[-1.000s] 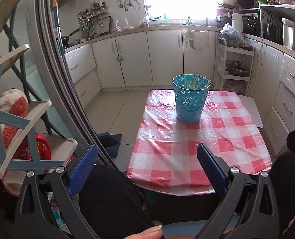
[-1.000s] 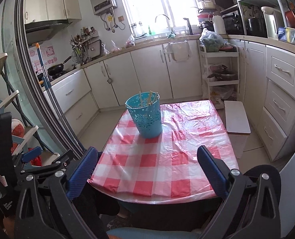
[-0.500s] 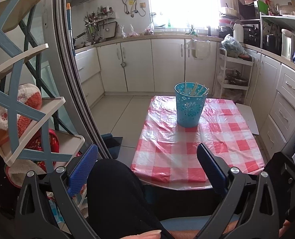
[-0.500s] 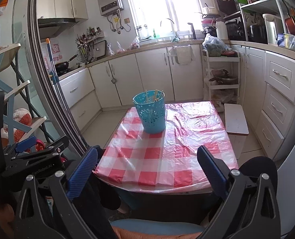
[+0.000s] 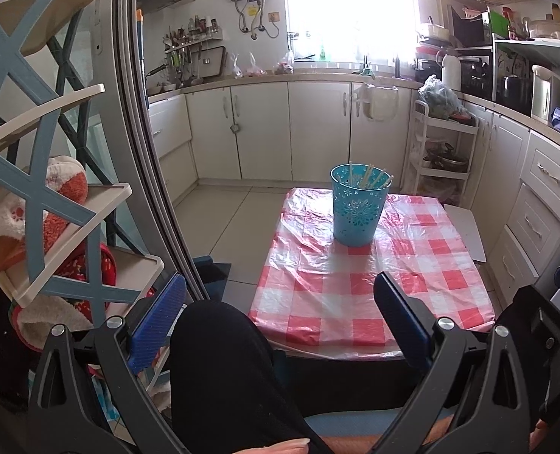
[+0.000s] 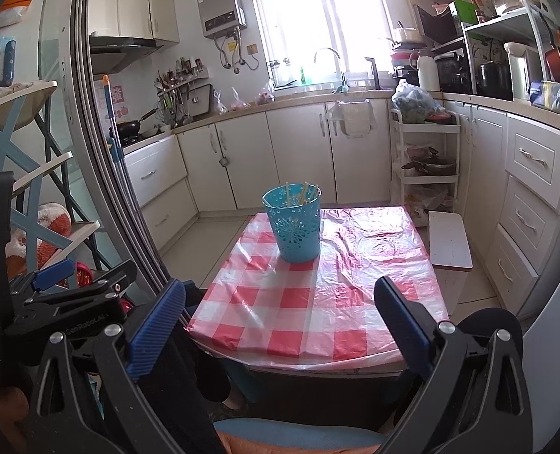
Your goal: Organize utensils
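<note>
White kitchen cabinets [image 5: 318, 128] ring a low table [image 5: 374, 287] in red-checked plastic. Only the right wrist view shows the sink tap [image 6: 327, 60]. On the table's far half stands the blue basket [image 5: 358, 208] holding chopsticks [image 5: 367, 178], well ahead of both empty, spread grippers: left gripper [image 5: 280, 321], right gripper [image 6: 280, 321].

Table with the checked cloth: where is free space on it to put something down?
The table is bare along its near edge, in front of the blue basket, and on the whole right half toward the white board. Only the far left corner is taken, by the basket holding chopsticks.
</note>
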A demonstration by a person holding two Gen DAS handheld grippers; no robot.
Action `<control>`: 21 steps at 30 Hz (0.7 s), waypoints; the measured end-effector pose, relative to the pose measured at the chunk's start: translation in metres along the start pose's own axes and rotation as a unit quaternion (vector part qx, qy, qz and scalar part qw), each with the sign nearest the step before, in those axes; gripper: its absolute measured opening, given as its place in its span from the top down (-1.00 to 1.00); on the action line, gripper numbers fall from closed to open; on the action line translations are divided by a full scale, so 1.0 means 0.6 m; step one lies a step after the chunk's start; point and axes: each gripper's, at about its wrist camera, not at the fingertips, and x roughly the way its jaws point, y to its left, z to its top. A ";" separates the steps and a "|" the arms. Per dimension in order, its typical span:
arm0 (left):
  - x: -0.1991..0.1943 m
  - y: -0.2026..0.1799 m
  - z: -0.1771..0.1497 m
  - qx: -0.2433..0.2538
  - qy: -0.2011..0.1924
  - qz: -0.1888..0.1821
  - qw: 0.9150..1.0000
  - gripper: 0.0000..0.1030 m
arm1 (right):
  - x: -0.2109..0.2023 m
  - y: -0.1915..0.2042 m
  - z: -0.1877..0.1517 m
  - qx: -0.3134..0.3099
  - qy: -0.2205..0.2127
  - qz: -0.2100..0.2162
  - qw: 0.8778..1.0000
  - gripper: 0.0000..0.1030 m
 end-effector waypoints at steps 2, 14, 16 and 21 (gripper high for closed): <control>-0.002 -0.001 0.000 0.001 -0.001 0.001 1.000 -0.86 | -0.001 0.001 0.000 0.000 -0.002 0.001 1.000 -0.86; -0.004 0.001 0.002 -0.003 0.000 -0.004 1.000 -0.86 | 0.001 0.002 0.000 -0.004 0.002 0.001 1.000 -0.86; -0.003 0.001 0.002 -0.003 0.000 -0.004 1.000 -0.86 | 0.002 0.002 0.000 -0.004 0.003 0.001 1.000 -0.86; -0.004 0.001 0.001 -0.003 0.000 -0.005 1.000 -0.86 | 0.003 0.003 0.000 -0.006 0.003 0.002 1.000 -0.86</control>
